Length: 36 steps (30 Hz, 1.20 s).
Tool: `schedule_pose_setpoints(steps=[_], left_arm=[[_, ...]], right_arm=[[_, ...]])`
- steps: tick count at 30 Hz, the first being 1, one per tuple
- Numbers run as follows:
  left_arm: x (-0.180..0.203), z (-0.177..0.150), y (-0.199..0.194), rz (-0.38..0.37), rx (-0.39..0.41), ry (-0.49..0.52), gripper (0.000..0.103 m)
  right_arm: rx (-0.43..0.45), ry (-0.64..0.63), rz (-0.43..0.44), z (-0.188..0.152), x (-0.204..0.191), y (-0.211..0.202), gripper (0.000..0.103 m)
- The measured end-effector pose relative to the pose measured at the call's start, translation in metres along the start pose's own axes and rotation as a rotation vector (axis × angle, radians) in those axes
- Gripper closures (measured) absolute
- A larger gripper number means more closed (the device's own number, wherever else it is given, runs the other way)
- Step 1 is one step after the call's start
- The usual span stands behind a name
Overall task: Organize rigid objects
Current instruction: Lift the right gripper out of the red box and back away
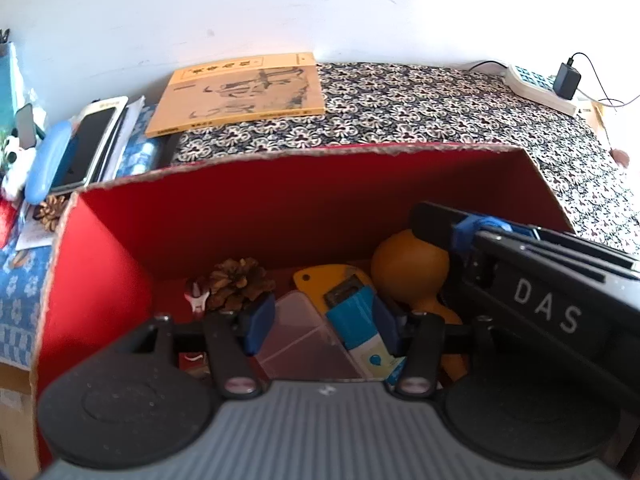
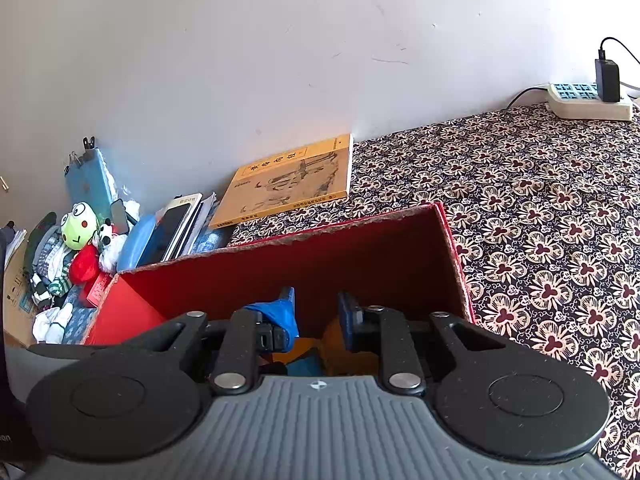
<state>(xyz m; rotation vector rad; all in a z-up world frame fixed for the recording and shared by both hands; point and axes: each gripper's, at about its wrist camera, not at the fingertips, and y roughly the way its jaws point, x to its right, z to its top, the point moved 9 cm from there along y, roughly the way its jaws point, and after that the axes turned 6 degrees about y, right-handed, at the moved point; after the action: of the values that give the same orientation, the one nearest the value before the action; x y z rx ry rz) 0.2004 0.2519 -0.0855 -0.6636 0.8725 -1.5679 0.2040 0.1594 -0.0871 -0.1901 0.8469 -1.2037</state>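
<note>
So "DAS" on right tongs (image 1: 434,226) over red box (image 1: 280,200)

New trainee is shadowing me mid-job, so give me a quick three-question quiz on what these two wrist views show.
1. True or false: the pine cone lies inside the red box.
2. What lies flat by the wall behind the box: (a) yellow book, (b) laptop, (c) plate?
3. Is the left gripper open or shut?

Key: 1 true; 2 a; 3 open, with nothing gripped between its fingers.
</note>
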Motion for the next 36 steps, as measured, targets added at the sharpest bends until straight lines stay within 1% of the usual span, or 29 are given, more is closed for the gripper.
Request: schedule_pose_setpoints(steps=[5, 12, 18, 33, 36], left_arm=[[-0.004, 0.0, -0.001, 0.018, -0.003, -0.017, 0.049], [-0.01, -0.004, -0.004, 0.08, -0.01, -0.006, 0.047], [-0.018, -0.007, -0.008, 0.114, -0.008, -0.012, 0.047], [-0.029, -0.017, -0.018, 0.159, -0.001, -0.054, 0.045], [-0.031, -0.021, -0.021, 0.155, -0.002, -0.064, 0.044]], right_arm=[[0.009, 0.004, -0.004, 0.0, 0.0, -0.002, 0.1], [0.011, 0.004, -0.008, 0.0, 0.0, -0.002, 0.101], [0.012, 0.003, -0.009, 0.0, 0.001, -0.002, 0.101], [0.023, 0.004, -0.013, 0.0, 0.002, -0.004, 0.101], [0.018, -0.003, -0.012, 0.0, 0.001, -0.004, 0.099]])
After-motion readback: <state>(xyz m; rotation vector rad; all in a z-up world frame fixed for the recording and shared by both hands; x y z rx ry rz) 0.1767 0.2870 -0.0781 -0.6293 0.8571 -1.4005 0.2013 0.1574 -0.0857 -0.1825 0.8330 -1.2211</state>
